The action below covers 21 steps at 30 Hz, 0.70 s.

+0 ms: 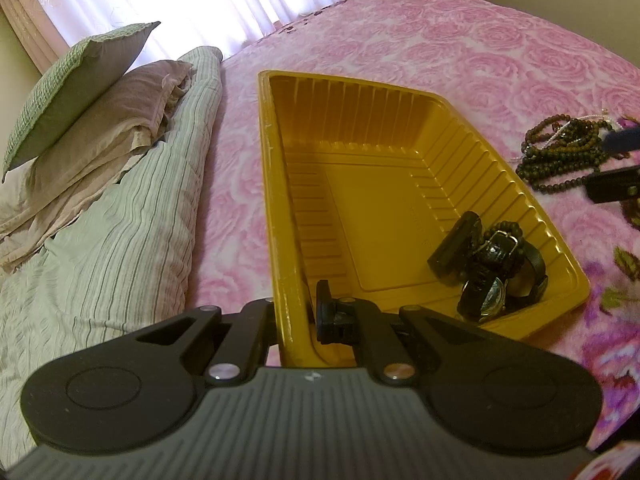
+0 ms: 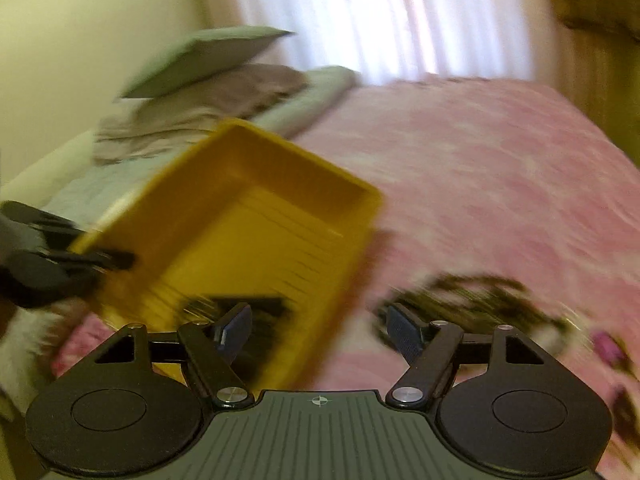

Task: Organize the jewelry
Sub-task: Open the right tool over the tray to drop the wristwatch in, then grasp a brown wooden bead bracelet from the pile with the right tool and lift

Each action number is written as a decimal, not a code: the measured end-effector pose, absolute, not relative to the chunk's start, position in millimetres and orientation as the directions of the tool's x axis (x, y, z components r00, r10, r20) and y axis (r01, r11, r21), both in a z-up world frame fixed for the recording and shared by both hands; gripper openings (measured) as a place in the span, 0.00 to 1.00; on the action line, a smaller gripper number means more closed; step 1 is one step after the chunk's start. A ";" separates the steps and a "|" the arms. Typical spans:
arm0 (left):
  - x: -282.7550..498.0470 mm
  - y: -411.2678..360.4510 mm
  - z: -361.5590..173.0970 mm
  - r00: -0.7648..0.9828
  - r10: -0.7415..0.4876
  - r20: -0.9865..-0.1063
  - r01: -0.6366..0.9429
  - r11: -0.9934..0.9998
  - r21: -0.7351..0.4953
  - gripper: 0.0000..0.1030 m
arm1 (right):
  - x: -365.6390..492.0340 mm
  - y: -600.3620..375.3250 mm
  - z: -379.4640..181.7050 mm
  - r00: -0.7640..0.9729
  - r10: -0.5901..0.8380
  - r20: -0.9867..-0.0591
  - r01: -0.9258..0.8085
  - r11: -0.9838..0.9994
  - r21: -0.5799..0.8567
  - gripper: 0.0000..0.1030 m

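Watches [image 1: 496, 272] in yellow tray [image 1: 276, 184]

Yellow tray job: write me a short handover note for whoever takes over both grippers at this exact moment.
Left gripper: shut on the near-left wall of the yellow tray, steadying it on the pink bedspread.
Right gripper: open, nothing between its fingers; its view is motion-blurred.
Done: black watches and a dark bead strand lie in the tray's near-right corner.
Left: the pile of dark bead necklaces sits on the bedspread, right of the tray. Probable next move: right gripper picks from that pile and drops into the tray while the left holds.
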<state>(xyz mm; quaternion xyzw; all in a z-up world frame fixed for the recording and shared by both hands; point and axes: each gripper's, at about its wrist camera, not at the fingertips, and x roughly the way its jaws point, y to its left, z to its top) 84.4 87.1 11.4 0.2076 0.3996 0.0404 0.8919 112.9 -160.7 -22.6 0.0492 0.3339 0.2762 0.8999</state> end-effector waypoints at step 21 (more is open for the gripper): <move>85.2 86.5 11.3 0.676 0.245 -0.695 0.093 0.908 0.409 0.04 | 129.0 -259.5 -53.8 0.742 0.288 -0.606 -0.156 0.952 0.262 0.71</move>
